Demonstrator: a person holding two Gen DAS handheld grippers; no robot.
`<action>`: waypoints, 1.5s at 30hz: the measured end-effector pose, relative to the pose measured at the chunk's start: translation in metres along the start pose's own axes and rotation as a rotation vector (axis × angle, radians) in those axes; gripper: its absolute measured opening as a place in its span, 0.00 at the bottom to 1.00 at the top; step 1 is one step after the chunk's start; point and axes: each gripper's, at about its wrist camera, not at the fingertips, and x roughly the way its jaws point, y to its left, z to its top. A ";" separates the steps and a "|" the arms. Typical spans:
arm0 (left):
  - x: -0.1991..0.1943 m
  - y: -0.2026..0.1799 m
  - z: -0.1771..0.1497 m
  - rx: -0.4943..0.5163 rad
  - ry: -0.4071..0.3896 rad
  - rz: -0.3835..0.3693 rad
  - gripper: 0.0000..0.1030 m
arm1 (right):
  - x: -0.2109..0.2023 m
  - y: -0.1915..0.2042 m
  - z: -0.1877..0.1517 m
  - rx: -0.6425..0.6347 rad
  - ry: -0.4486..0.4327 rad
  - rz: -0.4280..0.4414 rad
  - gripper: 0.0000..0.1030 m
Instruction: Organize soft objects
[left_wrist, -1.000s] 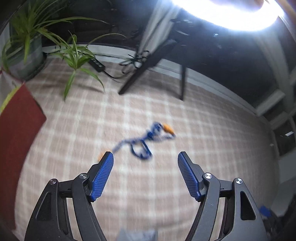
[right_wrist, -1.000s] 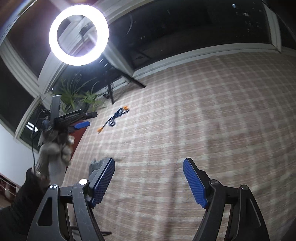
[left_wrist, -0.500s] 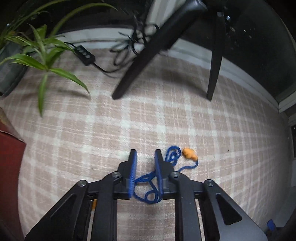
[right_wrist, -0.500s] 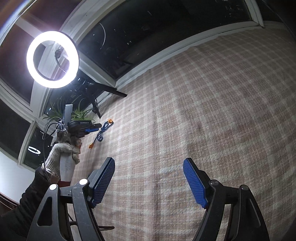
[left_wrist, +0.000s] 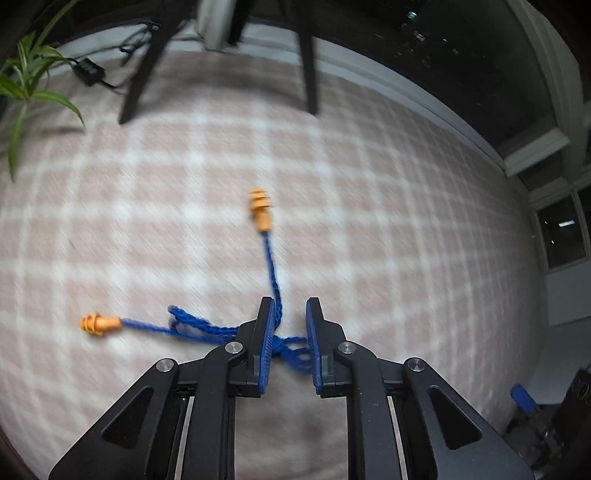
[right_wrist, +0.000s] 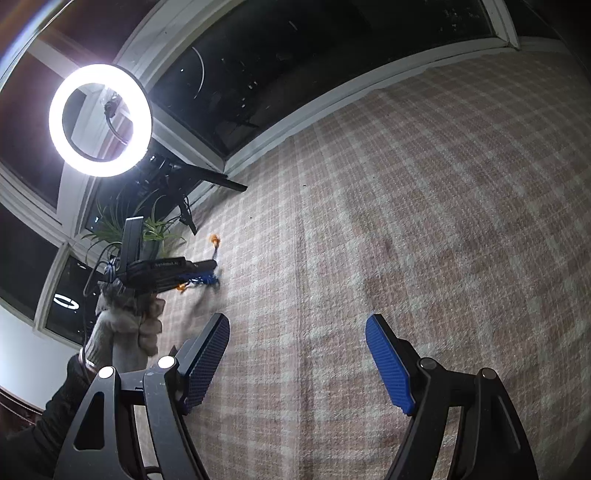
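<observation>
A pair of orange earplugs on a blue braided cord (left_wrist: 273, 273) lies on the checked carpet. One plug (left_wrist: 260, 208) points away from me and the other (left_wrist: 98, 324) lies to the left. My left gripper (left_wrist: 290, 302) points steeply down, shut on the bunched middle of the cord, which runs between its blue pads (left_wrist: 266, 332). The right wrist view shows the same left gripper (right_wrist: 210, 271) at the cord, held by a gloved hand (right_wrist: 125, 332). My right gripper (right_wrist: 296, 319) hovers open over bare carpet, nothing between its fingers.
Black tripod legs (left_wrist: 142, 74) and a power cable (left_wrist: 88, 70) stand at the carpet's far edge by the window sill. A potted plant (left_wrist: 22, 74) is at far left. A bright ring light (right_wrist: 100, 120) glares. A small blue item (left_wrist: 522, 397) sits at lower right.
The left gripper dropped onto the cord and its jaws went from wide open to shut around it. The cord now lies stretched out instead of bunched. The right gripper stayed open.
</observation>
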 end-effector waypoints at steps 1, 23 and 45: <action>0.000 -0.007 -0.007 0.021 0.001 -0.001 0.14 | 0.000 0.001 0.000 -0.002 0.000 0.001 0.71; -0.125 0.027 -0.112 0.050 -0.200 0.077 0.65 | 0.039 0.059 0.003 -0.233 0.088 0.023 0.71; -0.070 0.037 -0.183 -0.027 -0.251 0.310 0.74 | 0.136 0.136 -0.003 -0.589 0.226 -0.060 0.71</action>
